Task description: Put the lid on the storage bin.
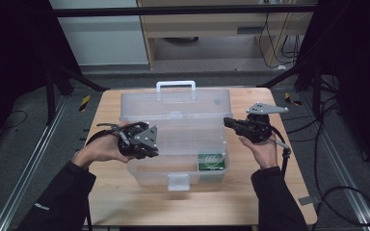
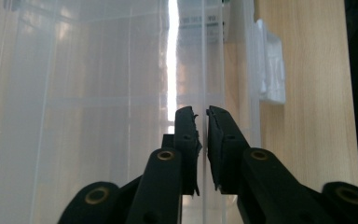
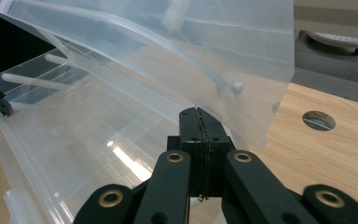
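Your clear plastic box (image 1: pixel 173 144) sits mid-table on the pale wood-grain table (image 1: pixel 125 202), lid (image 1: pixel 173 103) standing open at the far side with its white loop handle (image 1: pixel 176 85) on top. Walls are thin, translucent and glossy, with faint ribs moulded in; a white latch tab (image 1: pixel 178 182) hangs off the near wall. A green-and-white packet (image 1: pixel 212 161) lies in the near-right corner inside. Your left gripper (image 1: pixel 147 153) is at the box's left wall — in the left gripper view (image 2: pixel 203 116) the black jaws straddle the thin wall edge with a narrow slit between the serrated pads, so nearly closed on the plastic (I can't tell whether both pads actually bear on it). Your right gripper (image 1: pixel 227 121) is at the right end of the lid; in the right gripper view (image 3: pixel 199 114) the jaws are pressed fully together, tips right at the lower edge of the curved lid sheet — whether they pinch the sheet is unclear. A round hole (image 3: pixel 319 120) is cut in the tabletop beyond it.
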